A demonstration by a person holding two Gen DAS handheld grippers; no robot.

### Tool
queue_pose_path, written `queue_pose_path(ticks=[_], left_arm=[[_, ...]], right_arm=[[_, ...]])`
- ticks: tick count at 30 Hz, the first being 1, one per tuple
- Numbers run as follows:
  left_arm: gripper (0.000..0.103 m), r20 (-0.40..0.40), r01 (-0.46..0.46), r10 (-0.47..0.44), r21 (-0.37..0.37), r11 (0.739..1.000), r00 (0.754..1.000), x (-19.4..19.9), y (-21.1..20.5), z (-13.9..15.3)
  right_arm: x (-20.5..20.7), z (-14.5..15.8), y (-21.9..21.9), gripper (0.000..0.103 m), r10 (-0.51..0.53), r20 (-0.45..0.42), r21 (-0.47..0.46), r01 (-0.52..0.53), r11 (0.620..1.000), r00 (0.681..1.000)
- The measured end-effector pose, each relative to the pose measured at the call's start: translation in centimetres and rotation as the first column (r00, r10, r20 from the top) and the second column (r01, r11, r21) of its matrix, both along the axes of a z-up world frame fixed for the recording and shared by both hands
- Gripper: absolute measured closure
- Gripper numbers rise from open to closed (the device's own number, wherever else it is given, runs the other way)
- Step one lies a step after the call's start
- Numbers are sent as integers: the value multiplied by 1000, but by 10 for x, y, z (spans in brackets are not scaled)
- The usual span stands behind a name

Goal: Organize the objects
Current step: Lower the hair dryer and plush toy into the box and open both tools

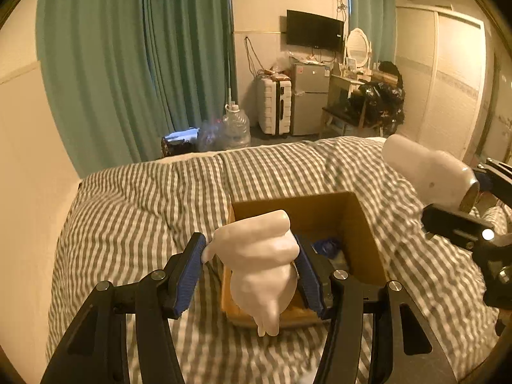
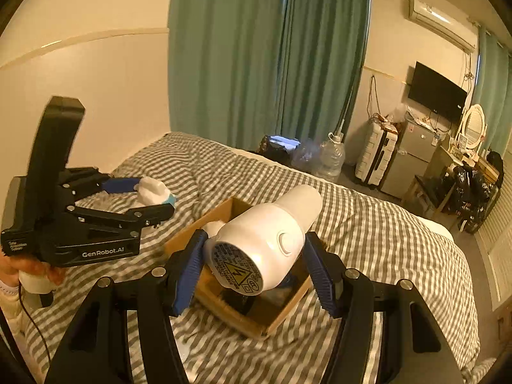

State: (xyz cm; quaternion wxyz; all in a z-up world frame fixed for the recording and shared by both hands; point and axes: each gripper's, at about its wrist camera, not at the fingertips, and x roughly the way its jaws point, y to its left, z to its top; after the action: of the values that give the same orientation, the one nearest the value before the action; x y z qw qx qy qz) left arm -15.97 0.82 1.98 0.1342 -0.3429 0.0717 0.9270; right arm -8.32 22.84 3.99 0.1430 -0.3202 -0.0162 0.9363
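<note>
In the left wrist view, the left gripper (image 1: 252,268) sits low in the centre of the frame, its blue pads pressed against both sides of a white, lumpy soft toy (image 1: 260,265) that hangs between them. Right behind the toy, an open cardboard box (image 1: 368,233) rests on a bed (image 1: 134,211) covered with a grey-and-white striped quilt; something blue lies inside the box, too dim to identify.

In the right wrist view, the right gripper (image 2: 256,268) holds a white hair dryer (image 2: 265,240) crosswise between its pads, the round end with a warning label turned toward the camera and the nozzle pointing to the upper right. The dryer hangs above the box, which lies in the lower centre of that frame. At the left edge of that frame a hand (image 2: 19,272) grips the handle of the left gripper.

Across the far side of the room stand green curtains (image 1: 128,64), a white suitcase (image 1: 274,105), a small fridge (image 1: 309,99) and a wall television (image 1: 315,30).
</note>
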Motion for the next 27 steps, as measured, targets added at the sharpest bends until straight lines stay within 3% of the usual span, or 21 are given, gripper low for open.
queue_pose_path(ticks=[10,18,24,27], left_arm=[[45,116,63,-60,-21,998,991,-86,27,-62],[45,165,110,-106,-17,994,981,-104,35,-96],[44,177,113,-107,-29,993,978,-99,34,-99],[24,146,102,-96,-31,994,985,-89,32,-83]], right_arm=[[-82,-77,58,42,-5,163,-22,9,1000,987],[-97,-114,70,42,50,218,-35,-43,998,975],[-90,-108,73,39,51,185,-69,-39,997,981],[-82,-90,75,32,33,141,-90,-21,996,989]])
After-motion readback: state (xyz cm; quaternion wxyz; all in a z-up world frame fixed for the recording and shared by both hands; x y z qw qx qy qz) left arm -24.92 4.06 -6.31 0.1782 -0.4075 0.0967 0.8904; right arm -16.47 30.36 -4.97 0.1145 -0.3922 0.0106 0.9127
